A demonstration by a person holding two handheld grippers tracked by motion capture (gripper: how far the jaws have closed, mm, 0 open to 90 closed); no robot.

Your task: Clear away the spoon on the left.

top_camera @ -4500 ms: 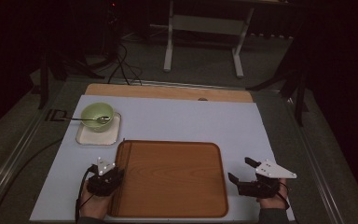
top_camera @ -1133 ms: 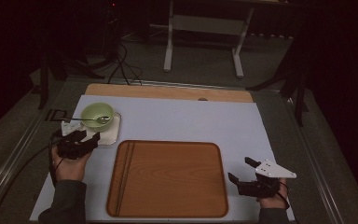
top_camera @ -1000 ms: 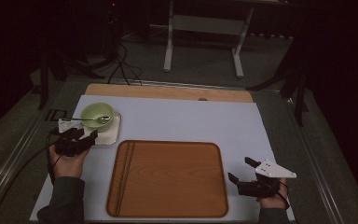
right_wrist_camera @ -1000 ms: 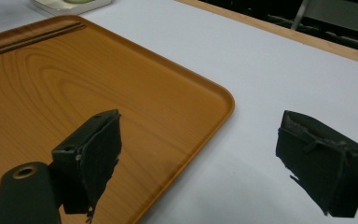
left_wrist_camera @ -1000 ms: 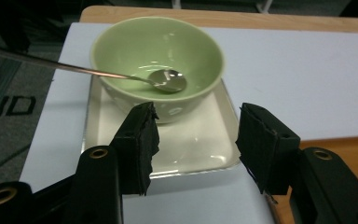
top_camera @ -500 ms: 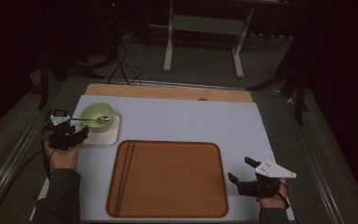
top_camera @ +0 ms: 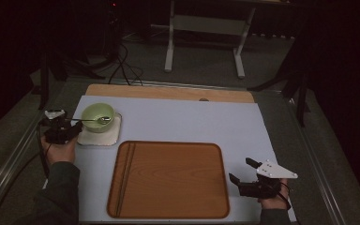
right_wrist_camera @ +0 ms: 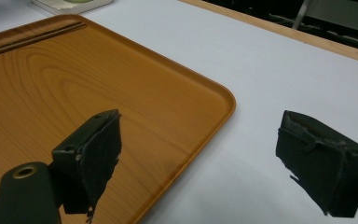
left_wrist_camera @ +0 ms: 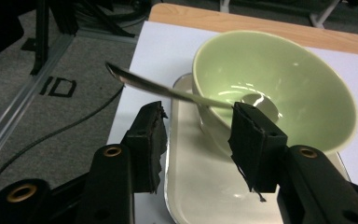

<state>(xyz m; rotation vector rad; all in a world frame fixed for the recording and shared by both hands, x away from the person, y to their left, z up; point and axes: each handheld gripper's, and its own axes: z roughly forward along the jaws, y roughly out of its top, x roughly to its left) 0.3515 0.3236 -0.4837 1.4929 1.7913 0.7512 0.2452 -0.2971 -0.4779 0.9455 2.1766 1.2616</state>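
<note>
From above, the left gripper sits at the table's left edge beside the green bowl, which stands on a small white tray with a spoon resting in it. The left gripper view adds that its jaws have just been closing, half-parted either side of the spoon handle, whose pads are not pressing it. The right gripper rests wide open and empty beside the wooden tray; the right gripper view shows the tray's corner between its jaws.

Dim overall; I see surroundings black from 9 through 3 o'clock. Highlights glint inside the green bowl; near jaws look soft, slightly blurred.
</note>
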